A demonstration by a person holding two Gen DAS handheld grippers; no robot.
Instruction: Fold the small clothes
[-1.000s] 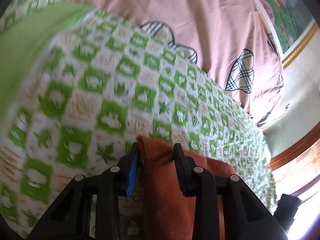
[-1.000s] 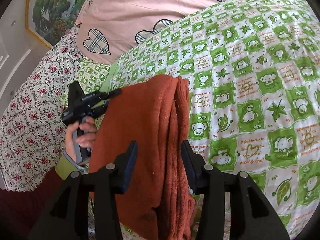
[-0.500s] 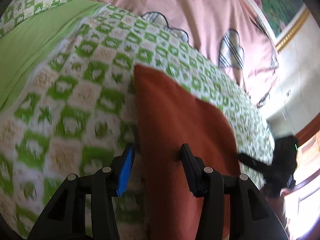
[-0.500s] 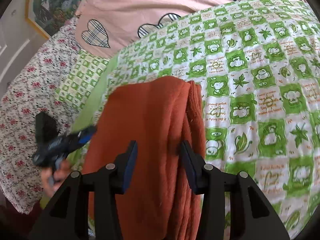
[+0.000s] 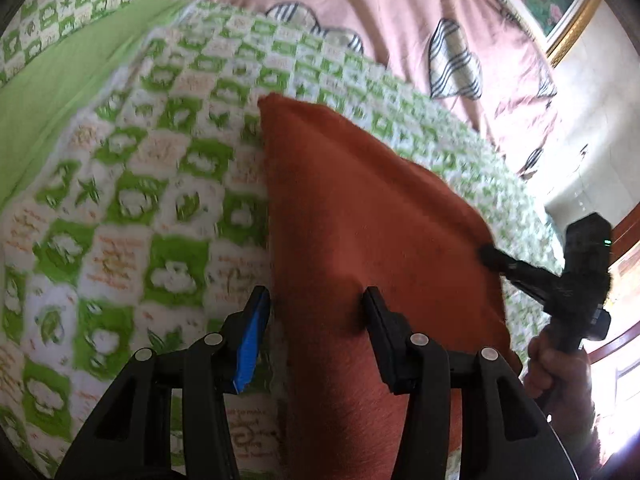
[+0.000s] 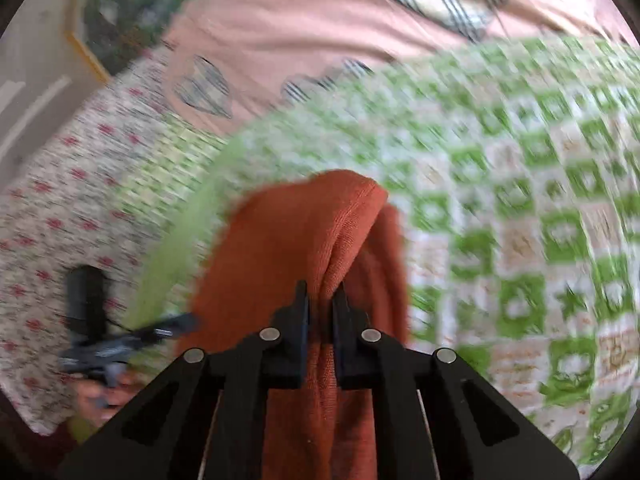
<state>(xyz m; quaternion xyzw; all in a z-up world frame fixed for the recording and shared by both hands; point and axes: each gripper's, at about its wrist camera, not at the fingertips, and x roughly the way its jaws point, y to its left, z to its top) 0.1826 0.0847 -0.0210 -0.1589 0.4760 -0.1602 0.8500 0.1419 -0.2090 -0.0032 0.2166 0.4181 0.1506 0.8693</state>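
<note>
Across the green-checked quilt [image 5: 132, 200] lies the orange garment [image 5: 360, 216], folded over itself. Its near edge is pinched and bunched between the closed jaws of the right gripper [image 6: 321, 312]; the left gripper [image 5: 316, 316] hovers with jaws spread wide, straddling the garment's left edge.
</note>
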